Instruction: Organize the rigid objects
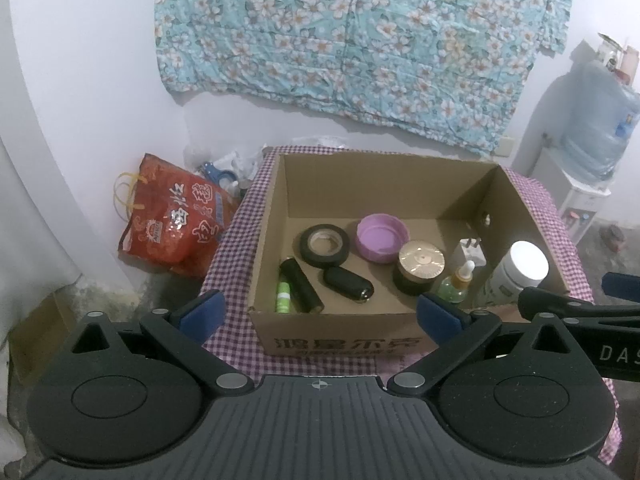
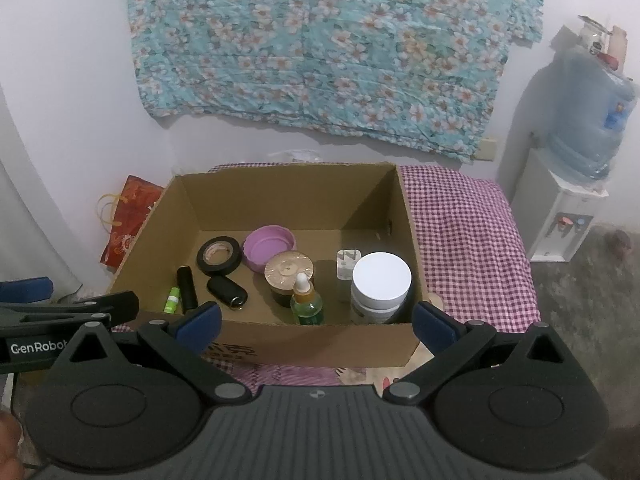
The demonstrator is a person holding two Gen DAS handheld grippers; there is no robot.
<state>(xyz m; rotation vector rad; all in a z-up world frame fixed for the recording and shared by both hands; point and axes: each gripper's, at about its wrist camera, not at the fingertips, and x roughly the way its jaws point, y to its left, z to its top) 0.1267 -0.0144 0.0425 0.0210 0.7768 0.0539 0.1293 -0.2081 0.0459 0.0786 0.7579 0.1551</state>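
The left gripper (image 1: 318, 312) and the right gripper (image 2: 316, 322) were held wide apart and empty, side by side before the near wall of an open brown cardboard box (image 2: 320, 340). Inside it were seen a black tape roll (image 1: 324, 245), a purple plastic lid (image 1: 382, 238), a gold-topped dark jar (image 1: 420, 266), a black key fob (image 1: 348, 283), a green dropper bottle (image 2: 306, 300) and a white-lidded tub (image 2: 382, 280). The box was set on a purple checked cloth (image 2: 472, 240).

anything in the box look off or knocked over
Nothing looks spilled or damaged. In the cardboard box, the purple lid lies upside down with no jar to match, and the black tube and green tube lie flat.
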